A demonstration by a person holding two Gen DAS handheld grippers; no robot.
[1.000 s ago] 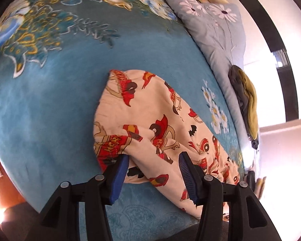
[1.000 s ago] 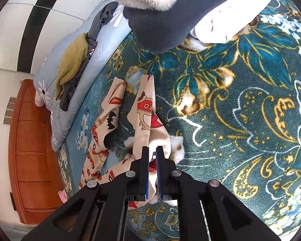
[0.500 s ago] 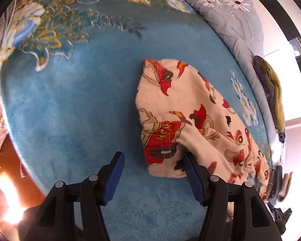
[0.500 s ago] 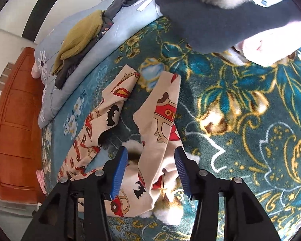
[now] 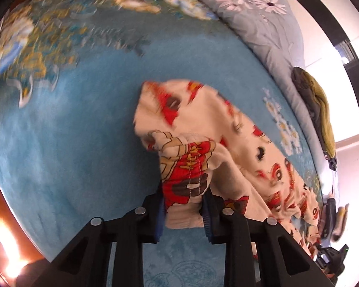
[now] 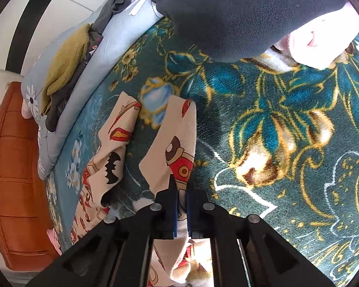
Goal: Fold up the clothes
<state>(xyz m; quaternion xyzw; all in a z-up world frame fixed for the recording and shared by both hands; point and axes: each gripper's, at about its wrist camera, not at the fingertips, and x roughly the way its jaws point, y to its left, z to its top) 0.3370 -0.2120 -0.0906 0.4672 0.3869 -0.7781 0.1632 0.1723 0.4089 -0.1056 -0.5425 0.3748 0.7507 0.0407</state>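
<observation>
A cream garment with red cartoon prints (image 5: 203, 124) lies on a blue patterned bed blanket (image 5: 71, 124). My left gripper (image 5: 183, 212) is shut on a bunched red-printed corner of the garment, which rises between the blue pads. In the right wrist view two cream legs of the same garment (image 6: 177, 141) stretch away over the teal floral blanket (image 6: 287, 143). My right gripper (image 6: 182, 205) is shut on the near part of the right-hand leg.
A grey floral quilt (image 5: 263, 24) runs along the bed's far side with olive and dark clothes (image 5: 320, 114) on it. A dark grey and white garment pile (image 6: 239, 12) lies beyond the garment's legs. An orange wooden headboard (image 6: 12, 167) stands at the left.
Both grippers were open half a second ago and have closed on the garment. The left one shifted right onto the bunched corner; the right one had opened from an earlier grip and closed again.
</observation>
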